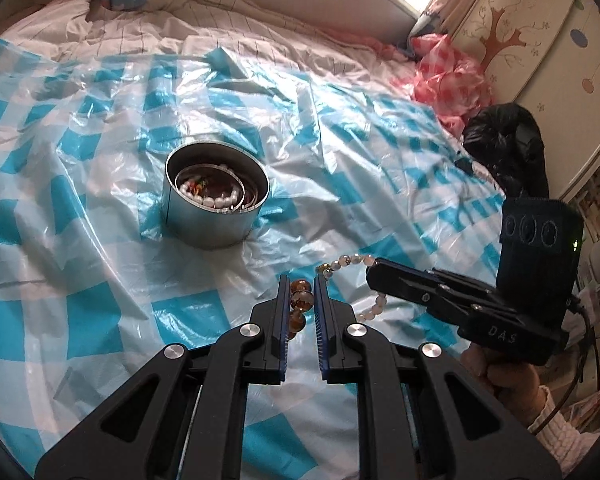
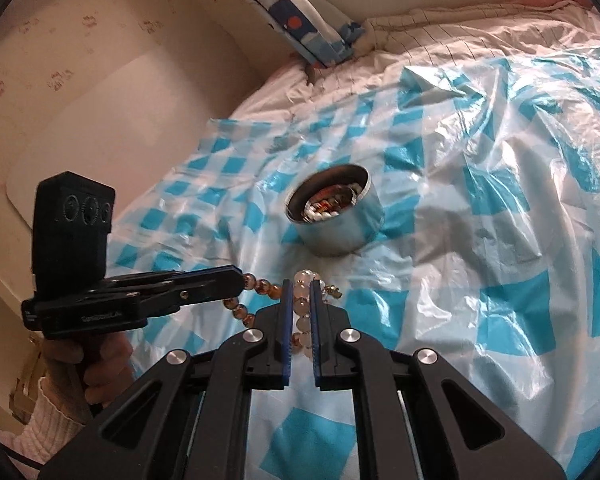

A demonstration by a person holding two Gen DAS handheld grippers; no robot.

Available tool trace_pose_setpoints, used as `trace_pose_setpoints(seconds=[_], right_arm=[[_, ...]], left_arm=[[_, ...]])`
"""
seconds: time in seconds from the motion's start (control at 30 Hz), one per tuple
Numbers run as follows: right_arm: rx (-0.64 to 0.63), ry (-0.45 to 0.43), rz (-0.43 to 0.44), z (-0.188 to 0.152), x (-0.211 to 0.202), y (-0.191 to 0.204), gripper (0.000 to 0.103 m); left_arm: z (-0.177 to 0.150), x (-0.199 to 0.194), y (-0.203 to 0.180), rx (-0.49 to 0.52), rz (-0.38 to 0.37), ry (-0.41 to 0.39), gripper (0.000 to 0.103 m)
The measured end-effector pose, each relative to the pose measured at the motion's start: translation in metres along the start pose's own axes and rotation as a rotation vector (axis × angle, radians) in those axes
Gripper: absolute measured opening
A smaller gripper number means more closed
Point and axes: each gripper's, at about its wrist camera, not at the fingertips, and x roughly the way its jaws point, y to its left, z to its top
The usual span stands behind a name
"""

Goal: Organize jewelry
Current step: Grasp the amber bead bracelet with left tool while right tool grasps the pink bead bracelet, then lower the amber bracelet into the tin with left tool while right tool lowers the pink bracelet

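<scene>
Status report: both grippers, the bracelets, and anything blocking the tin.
Left gripper shut on amber bracelet. Right gripper shut on pale bracelet. Tin ahead, open, path clear.

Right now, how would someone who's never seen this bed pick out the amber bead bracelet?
On the blue-checked plastic sheet, look nearer the cameras than the round metal tin. The amber bracelet is pinched in the left gripper. Its brown, translucent beads set it apart from the pale bracelet beside it.
</scene>
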Motion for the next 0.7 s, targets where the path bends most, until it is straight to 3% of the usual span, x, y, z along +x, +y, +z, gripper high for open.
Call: trace_pose_setpoints(seconds=[0.27, 0.7], right_arm=[[0.064, -0.057, 0.094, 0.008, -0.004, -0.006, 0.009], [0.069, -0.088, 0.103, 0.019, 0.002, -0.007, 0.009]], left_arm=[[0.011, -0.009, -0.001, -0.007, -0.004, -0.049, 0.011], [0.025, -0.003, -0.006, 0.007, 0.025, -0.078, 0.011]])
